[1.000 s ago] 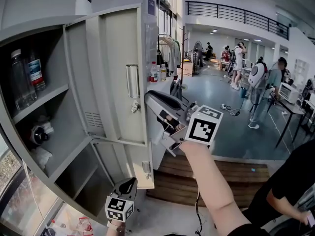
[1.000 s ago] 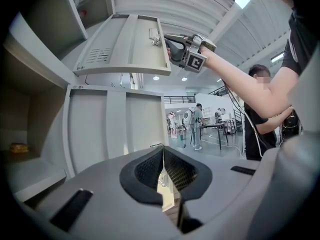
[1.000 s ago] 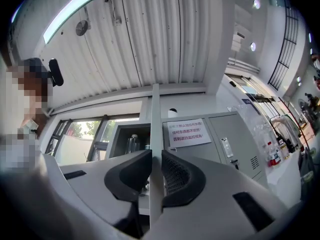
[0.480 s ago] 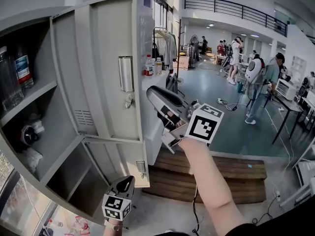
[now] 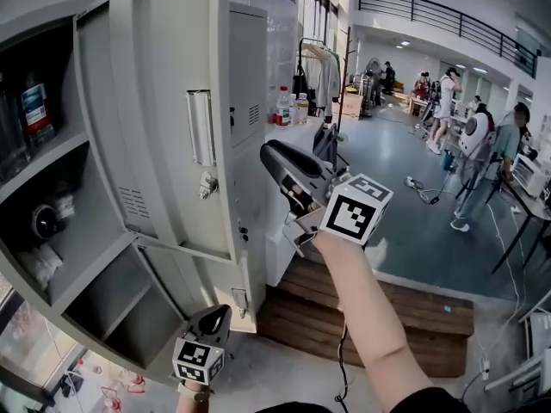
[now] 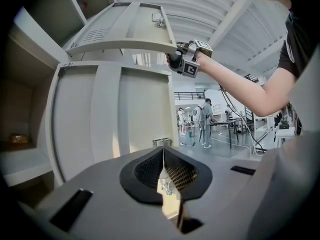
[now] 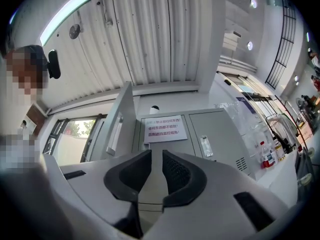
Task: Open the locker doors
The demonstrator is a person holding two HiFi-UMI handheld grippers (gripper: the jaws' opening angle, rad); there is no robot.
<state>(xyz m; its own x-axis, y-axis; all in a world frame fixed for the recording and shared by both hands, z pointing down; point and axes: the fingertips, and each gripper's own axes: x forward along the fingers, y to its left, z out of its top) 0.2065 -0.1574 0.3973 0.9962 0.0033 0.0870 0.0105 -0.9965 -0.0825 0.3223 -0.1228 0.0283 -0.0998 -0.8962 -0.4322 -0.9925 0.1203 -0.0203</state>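
The grey locker's upper door [image 5: 164, 136] stands swung open, its handle [image 5: 200, 127] facing me. The lower door [image 6: 115, 119] is open too. My right gripper [image 5: 269, 151] hangs just right of the upper door's free edge without touching it. Its pads [image 7: 176, 171] stand a narrow slit apart around the right gripper [image 7: 157, 156] midline, with nothing between. Ahead of it are closed locker doors [image 7: 210, 139] and a paper notice [image 7: 165, 129]. My left gripper [image 5: 219, 314] is low, by the lower door's bottom corner. The left gripper [image 6: 163, 159] is shut and empty.
Bottles [image 5: 33, 101] and small items sit on the open locker's shelves. More bottles [image 5: 288, 110] stand on a counter beyond the lockers. A wooden platform [image 5: 379, 317] lies on the floor to the right. People [image 5: 473, 144] stand far back in the hall.
A gap has opened between my right gripper and the upper door's free edge, which it was right beside. The left gripper has stayed low by the lower door's corner.
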